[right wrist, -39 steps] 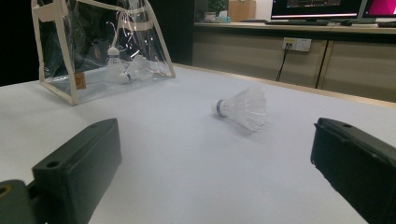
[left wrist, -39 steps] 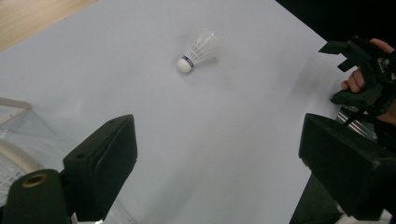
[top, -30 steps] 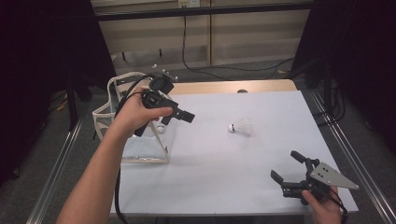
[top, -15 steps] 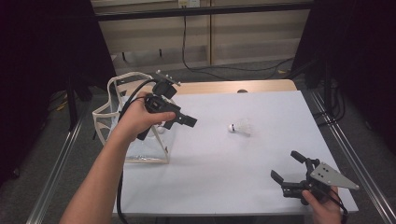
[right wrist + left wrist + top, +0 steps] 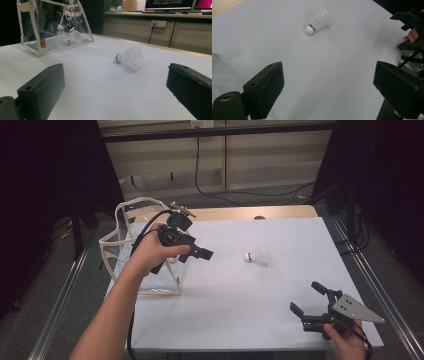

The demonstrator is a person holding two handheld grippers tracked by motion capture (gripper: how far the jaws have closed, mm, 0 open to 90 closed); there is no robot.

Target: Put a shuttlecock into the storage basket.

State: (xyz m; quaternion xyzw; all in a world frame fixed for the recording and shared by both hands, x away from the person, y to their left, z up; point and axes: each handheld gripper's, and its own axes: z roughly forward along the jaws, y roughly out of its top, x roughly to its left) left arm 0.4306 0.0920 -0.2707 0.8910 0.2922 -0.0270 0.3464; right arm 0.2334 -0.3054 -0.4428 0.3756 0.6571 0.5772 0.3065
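Nearest me, the right gripper (image 5: 311, 304) waits with jaws spread, empty. Mid-table lies the white feathered shuttlecock (image 5: 257, 256), well apart from both. Beyond, the left gripper (image 5: 202, 254), also released, leaves the clear plastic bag (image 5: 131, 251); reaching the shuttlecock looks next.

White shuttlecock (image 5: 257, 255) with blue band; clear bag (image 5: 131, 255), cream trim.

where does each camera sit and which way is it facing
High view: above the person's side, looking down on the white table; both forearms and grippers show.
Left gripper view: on the left gripper, facing the shuttlecock; open fingers.
Right gripper view: low on the right gripper, facing the clear bag.
All three share the shuttlecock.
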